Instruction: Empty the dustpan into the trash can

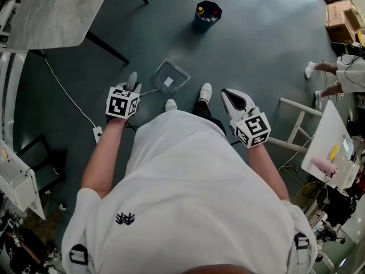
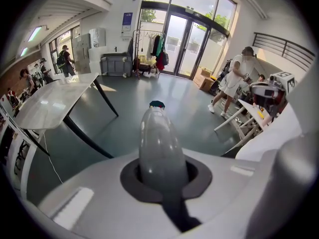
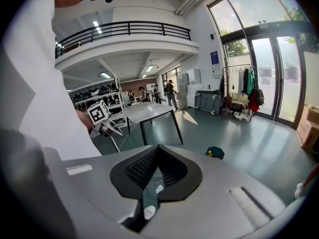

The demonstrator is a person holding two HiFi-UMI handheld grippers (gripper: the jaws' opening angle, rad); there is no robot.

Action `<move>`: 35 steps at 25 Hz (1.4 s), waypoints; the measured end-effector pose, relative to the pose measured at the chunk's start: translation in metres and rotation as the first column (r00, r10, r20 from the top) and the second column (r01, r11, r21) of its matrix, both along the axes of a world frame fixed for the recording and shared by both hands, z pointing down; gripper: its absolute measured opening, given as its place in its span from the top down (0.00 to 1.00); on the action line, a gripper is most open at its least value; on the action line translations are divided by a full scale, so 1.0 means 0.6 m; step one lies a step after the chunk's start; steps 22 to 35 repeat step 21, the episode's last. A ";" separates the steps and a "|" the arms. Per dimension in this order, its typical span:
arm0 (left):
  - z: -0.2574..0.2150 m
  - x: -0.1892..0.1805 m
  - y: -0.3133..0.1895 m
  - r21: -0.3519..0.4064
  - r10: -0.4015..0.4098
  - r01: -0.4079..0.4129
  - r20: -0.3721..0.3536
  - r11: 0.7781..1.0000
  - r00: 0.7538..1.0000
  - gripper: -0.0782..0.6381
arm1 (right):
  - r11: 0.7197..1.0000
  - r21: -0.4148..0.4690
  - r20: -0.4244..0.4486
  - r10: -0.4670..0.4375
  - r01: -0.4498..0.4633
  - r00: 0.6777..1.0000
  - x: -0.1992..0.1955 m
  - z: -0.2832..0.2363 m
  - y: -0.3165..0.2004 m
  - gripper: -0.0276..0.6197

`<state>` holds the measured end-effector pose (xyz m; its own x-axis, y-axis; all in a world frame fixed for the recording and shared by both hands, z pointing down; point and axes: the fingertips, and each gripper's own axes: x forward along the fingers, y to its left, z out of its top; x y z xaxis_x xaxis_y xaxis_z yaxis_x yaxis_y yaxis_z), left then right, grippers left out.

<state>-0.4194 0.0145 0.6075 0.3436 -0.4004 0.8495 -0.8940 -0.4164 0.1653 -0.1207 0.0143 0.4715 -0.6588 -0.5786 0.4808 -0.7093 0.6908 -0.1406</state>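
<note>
A grey see-through dustpan (image 1: 170, 76) hangs low over the floor just ahead of my feet. A thin rod joins it to a rounded grey handle (image 2: 160, 146). My left gripper (image 1: 131, 86) is shut on that handle. The dark blue trash can (image 1: 207, 13) stands farther ahead on the floor with yellow and red litter inside. It shows just past the handle's tip in the left gripper view (image 2: 157, 104), and small in the right gripper view (image 3: 215, 153). My right gripper (image 1: 238, 100) is held at my right side, shut, with nothing between its black pads (image 3: 169, 169).
A marble-topped table (image 1: 57, 10) with black legs stands at the far left. A power strip (image 1: 97, 133) and its cable lie on the floor at my left. A white frame (image 1: 296, 124), a white table (image 1: 331, 136), cardboard boxes (image 1: 340, 15) and a standing person (image 1: 342, 73) crowd the right.
</note>
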 end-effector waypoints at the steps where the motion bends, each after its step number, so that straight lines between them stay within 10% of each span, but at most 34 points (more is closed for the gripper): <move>1: -0.002 -0.001 0.000 0.002 -0.001 0.001 -0.001 1.000 1.000 0.80 | 1.000 0.001 0.000 -0.001 0.001 1.000 -0.001 -0.002 0.000 0.96; 35: 0.000 -0.008 -0.011 0.014 -0.009 0.010 -0.027 1.000 1.000 0.80 | 1.000 0.008 -0.020 0.003 -0.003 1.000 -0.009 -0.001 -0.005 0.96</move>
